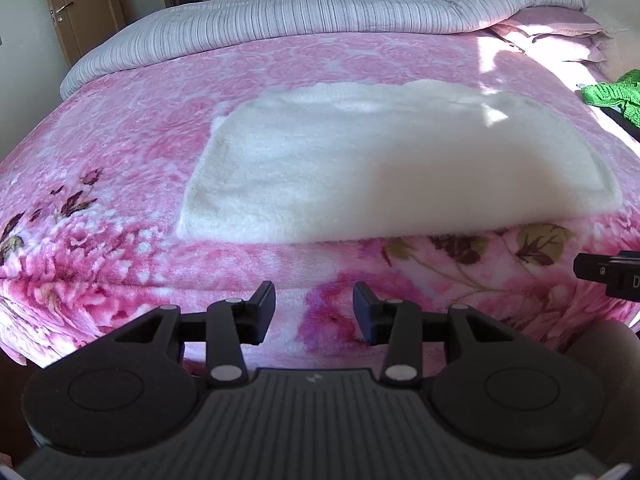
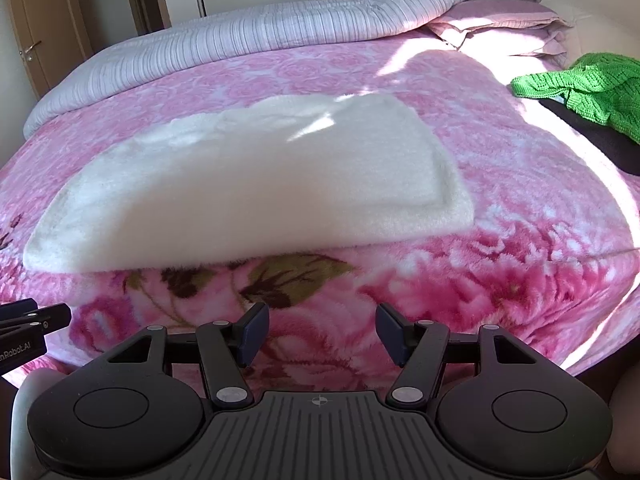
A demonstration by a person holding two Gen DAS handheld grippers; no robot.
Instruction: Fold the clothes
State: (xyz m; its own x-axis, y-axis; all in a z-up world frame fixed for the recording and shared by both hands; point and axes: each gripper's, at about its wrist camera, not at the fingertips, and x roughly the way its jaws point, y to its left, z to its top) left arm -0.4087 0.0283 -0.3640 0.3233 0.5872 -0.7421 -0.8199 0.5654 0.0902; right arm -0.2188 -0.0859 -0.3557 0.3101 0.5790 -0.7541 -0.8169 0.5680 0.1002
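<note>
Pink floral bedspread (image 1: pixel 132 152), one folded white garment (image 1: pixel 320 168), one green knit (image 2: pixel 592 84), two empty grippers

The green knit (image 2: pixel 592 84) and the dark cloth (image 2: pixel 592 140) under it run off the right edge, and the white garment's (image 1: pixel 400 176) near edge is blurred.

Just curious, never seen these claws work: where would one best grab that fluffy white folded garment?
Probably the white garment's near right corner, approached from the near bed edge: there the layered edges lie stacked and lifted off the pink blanket, giving the right claw something to pinch.
</note>
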